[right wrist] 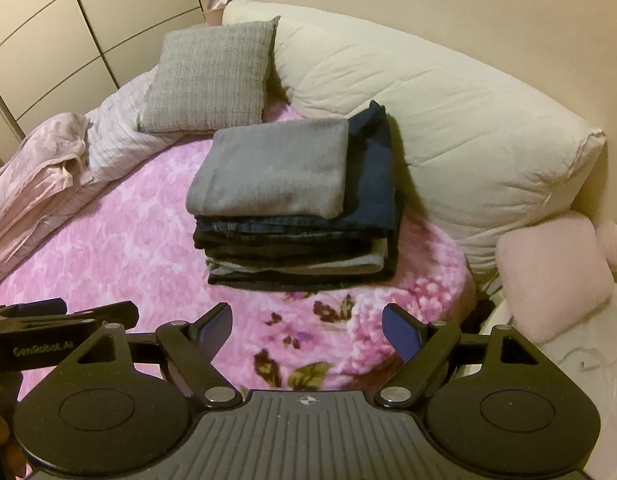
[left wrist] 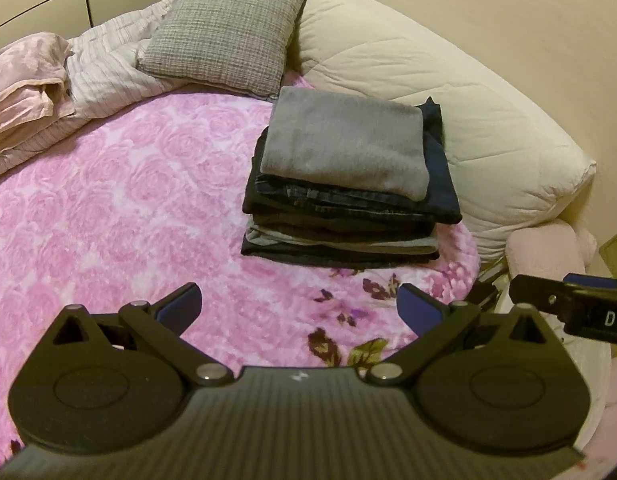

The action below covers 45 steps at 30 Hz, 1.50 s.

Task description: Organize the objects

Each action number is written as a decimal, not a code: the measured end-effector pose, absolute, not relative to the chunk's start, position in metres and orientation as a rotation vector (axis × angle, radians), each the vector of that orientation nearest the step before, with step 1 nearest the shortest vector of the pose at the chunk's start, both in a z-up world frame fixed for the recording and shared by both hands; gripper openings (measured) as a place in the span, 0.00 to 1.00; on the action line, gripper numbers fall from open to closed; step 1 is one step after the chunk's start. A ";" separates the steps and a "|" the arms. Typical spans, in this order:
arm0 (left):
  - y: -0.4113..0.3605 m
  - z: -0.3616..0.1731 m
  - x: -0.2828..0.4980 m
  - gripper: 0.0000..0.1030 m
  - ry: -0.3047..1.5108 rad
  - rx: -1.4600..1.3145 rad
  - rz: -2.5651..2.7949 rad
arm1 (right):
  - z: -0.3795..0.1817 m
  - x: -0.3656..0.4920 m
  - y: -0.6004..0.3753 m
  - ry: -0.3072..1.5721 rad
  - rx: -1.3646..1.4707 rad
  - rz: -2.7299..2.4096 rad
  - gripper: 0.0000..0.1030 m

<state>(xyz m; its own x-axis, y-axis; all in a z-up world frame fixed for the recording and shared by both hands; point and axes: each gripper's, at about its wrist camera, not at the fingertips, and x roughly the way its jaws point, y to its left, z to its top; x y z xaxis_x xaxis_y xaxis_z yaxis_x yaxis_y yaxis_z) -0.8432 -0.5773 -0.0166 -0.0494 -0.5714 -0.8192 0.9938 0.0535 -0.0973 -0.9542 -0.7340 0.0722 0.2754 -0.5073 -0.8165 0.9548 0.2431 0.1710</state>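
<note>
Grey folded towel [right wrist: 272,168] tops the clothes stack [right wrist: 296,240] at frame centre; my left gripper [left wrist: 298,308] and right gripper [right wrist: 306,330], both wide open and empty, should square up before closing.

My left gripper [left wrist: 299,312] and right gripper [right wrist: 307,330] are black, with blue pads, silver pivot screws, ribbed grey bodies and white lettering.

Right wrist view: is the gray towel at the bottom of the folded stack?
No, the gray towel lies on top of the folded stack, with the dark garments beneath it.
</note>
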 end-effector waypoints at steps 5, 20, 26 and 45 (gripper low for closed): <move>-0.570 -0.021 -0.843 0.99 0.835 0.670 -1.425 | 0.068 -0.953 -0.727 0.718 0.770 -1.120 0.77; -0.571 -0.019 -0.852 0.99 0.813 0.685 -1.432 | 0.070 -0.953 -0.725 0.709 0.763 -1.131 0.77; -0.576 -0.019 -0.855 0.99 0.802 0.699 -1.431 | 0.070 -0.954 -0.728 0.708 0.762 -1.133 0.77; -0.589 -0.023 -0.854 0.99 0.785 0.716 -1.429 | 0.070 -0.946 -0.741 0.700 0.735 -1.131 0.77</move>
<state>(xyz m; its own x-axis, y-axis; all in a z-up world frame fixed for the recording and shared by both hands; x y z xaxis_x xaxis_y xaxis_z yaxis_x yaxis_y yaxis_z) -0.8542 -0.5886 -0.0233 -0.0131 -0.5702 -0.8214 0.9991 0.0264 -0.0343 -0.9464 -0.7406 0.0697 0.2729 -0.5323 -0.8014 0.9548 0.2521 0.1576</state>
